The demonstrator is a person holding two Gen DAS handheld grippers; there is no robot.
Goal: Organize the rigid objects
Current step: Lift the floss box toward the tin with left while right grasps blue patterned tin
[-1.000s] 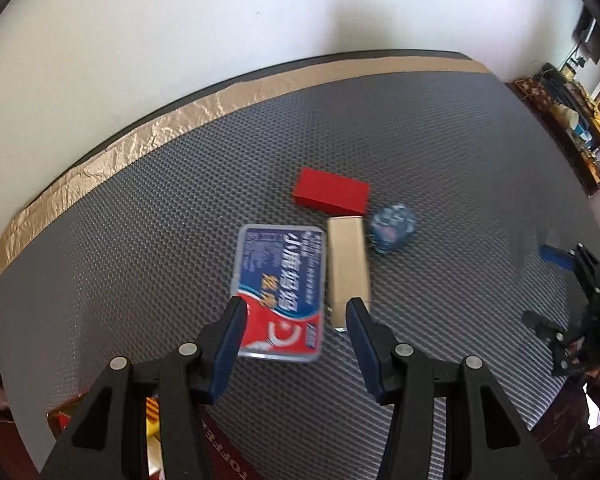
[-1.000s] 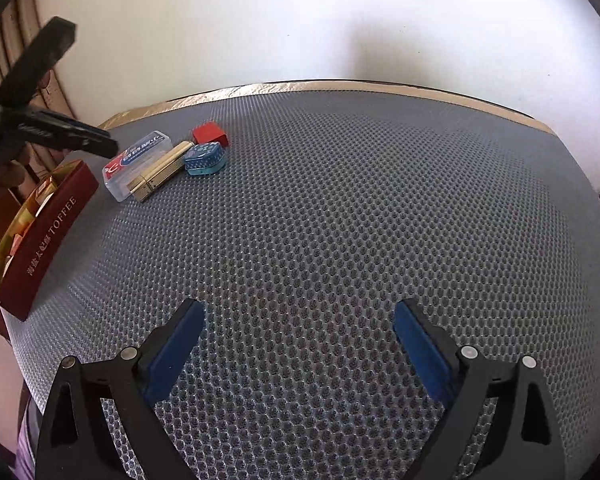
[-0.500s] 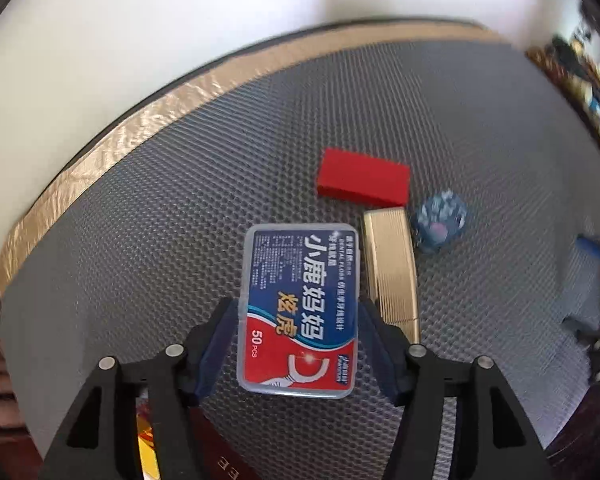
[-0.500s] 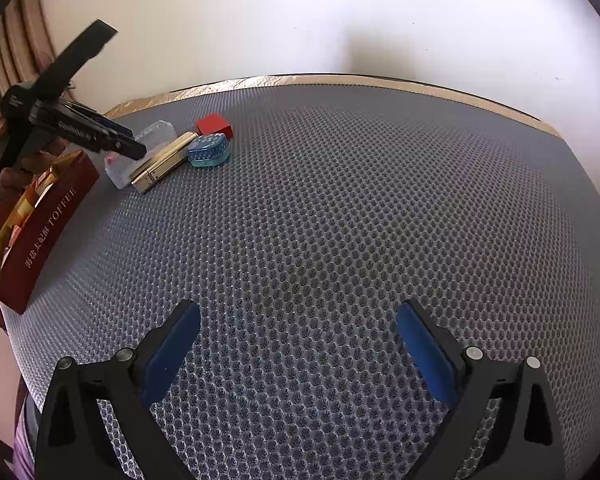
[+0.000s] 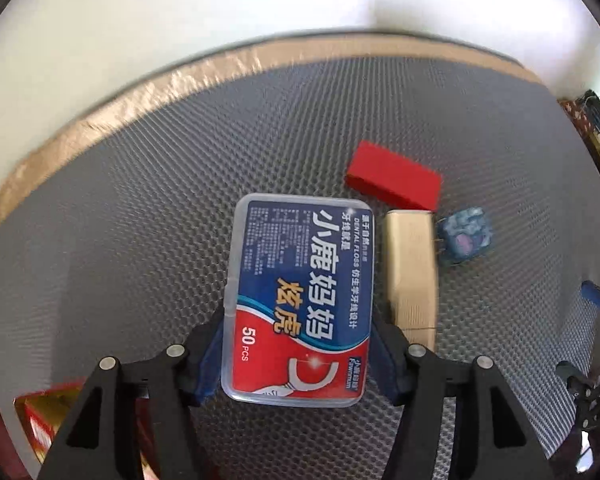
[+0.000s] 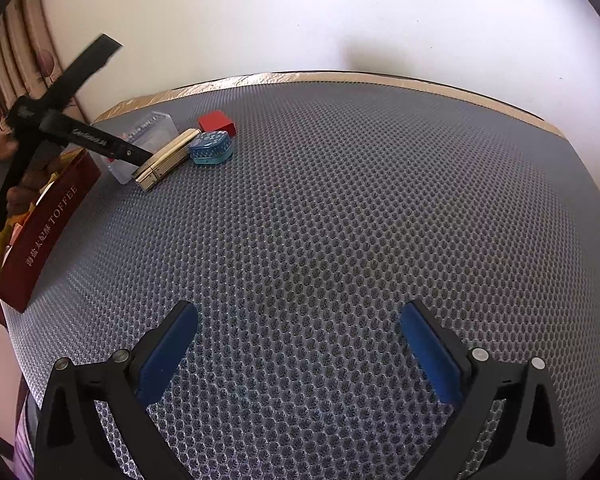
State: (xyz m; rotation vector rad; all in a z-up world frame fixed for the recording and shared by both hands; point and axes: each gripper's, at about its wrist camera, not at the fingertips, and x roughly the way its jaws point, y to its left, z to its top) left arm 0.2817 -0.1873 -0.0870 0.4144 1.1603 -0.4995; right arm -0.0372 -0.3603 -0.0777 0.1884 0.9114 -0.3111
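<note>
Left gripper (image 5: 298, 354) straddles one clear floss box (image 5: 300, 300), label "DENTAL FLOSS", "50 PCS", "Fawnmum"; blue pads sit against both its long sides, so jaws are grasping it on the mat (image 5: 140, 220). Just right of the jaws: one gold case (image 5: 411, 268), one blue tin (image 5: 465, 235), one red block (image 5: 394, 179). Behind-left: one red box (image 6: 44, 232) marked "TOFFEE". Right gripper (image 6: 298, 354) level above the mat, jaws spread wide, holding nothing.

The floss box (image 5: 300, 300) is clear plastic with a blue-and-red label and white lettering. Right of it in the frame lie a ribbed gold case (image 5: 412, 272), a plain red block (image 5: 394, 182) and a blue patterned tin (image 5: 465, 236). The mat (image 6: 340, 220) is grey honeycomb, edged gold.
</note>
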